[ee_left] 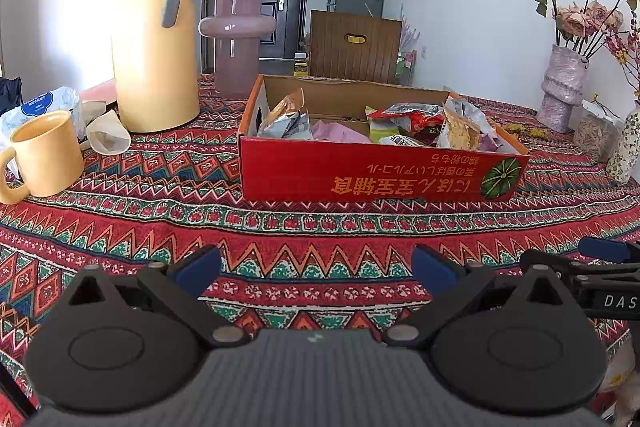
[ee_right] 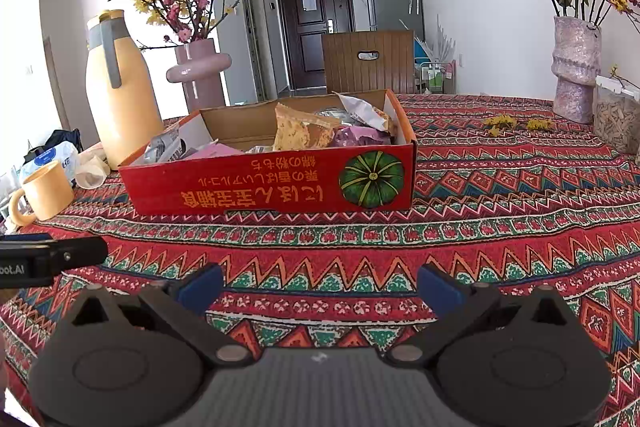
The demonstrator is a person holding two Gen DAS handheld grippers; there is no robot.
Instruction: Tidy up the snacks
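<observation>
A red cardboard box point(ee_left: 360, 175) with a green pumpkin print stands on the patterned tablecloth; it also shows in the right wrist view point(ee_right: 272, 187). Several snack packets point(ee_left: 456, 131) lie inside it, among them an orange chip bag point(ee_right: 296, 133) and a silver packet point(ee_left: 286, 121). My left gripper point(ee_left: 316, 269) is open and empty, low over the cloth in front of the box. My right gripper point(ee_right: 320, 287) is open and empty, also in front of the box. Each gripper shows at the edge of the other's view.
A yellow thermos jug point(ee_left: 154, 39), a yellow mug point(ee_left: 44, 155), crumpled paper cups point(ee_left: 106, 135) and a wipes pack point(ee_left: 52, 107) stand at the left. A pink vase point(ee_left: 236, 43) stands behind the box. A textured vase point(ee_right: 574, 67) and a jar of seeds point(ee_right: 616, 121) stand at the right.
</observation>
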